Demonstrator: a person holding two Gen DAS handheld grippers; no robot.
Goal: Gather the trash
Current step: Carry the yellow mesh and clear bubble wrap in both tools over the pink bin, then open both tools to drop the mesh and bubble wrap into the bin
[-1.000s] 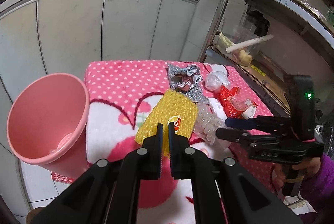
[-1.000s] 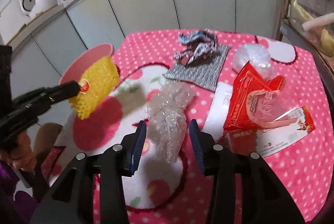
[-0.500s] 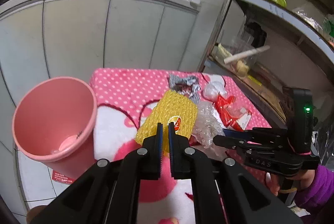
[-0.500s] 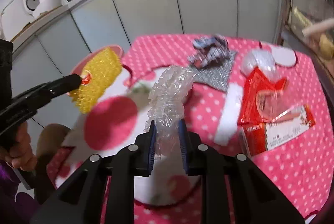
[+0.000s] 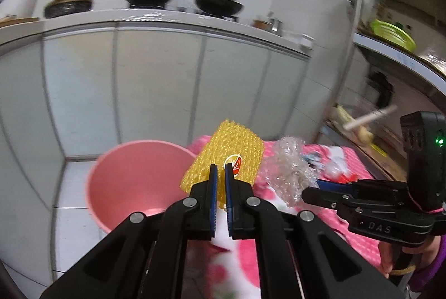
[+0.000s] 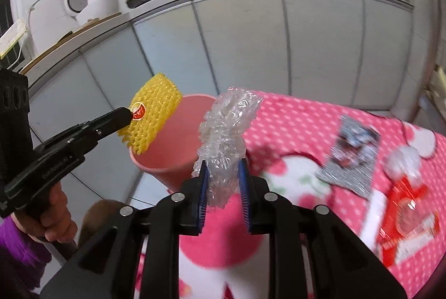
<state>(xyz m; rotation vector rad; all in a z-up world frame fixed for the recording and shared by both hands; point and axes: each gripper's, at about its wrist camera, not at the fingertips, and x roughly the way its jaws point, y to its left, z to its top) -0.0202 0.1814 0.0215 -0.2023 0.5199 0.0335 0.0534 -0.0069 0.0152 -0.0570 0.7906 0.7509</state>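
1. Left wrist view: left claw [image 5: 219, 173] is clamped tight on the lower edge of a yellow knobbly foam net sleeve with a red sticker [image 5: 228, 154], held up in the air just beside the rim of the round pink plastic bin [image 5: 133, 182]. Off to the right, the right claw [image 5: 320, 187] carries a crumpled wad of clear bubble wrap [image 5: 290, 168] above the pink polka-dot blanket on the desk [image 5: 359, 240].

2. Right wrist view: right claw [image 6: 223, 173] pinches the bubble wrap [image 6: 225, 137] by its lower end, with the rest sticking up past the tips. The bin [image 6: 172, 148] sits behind it, off the desk's edge. A silver foil wrapper [image 6: 351, 157] and a red plastic packet [image 6: 404, 215] lie on the blanket [image 6: 306, 115].

3. Handling guess: both pieces look featherlight, soft and squashy. An edge pinch seems plenty, though the wrap looks slippery.
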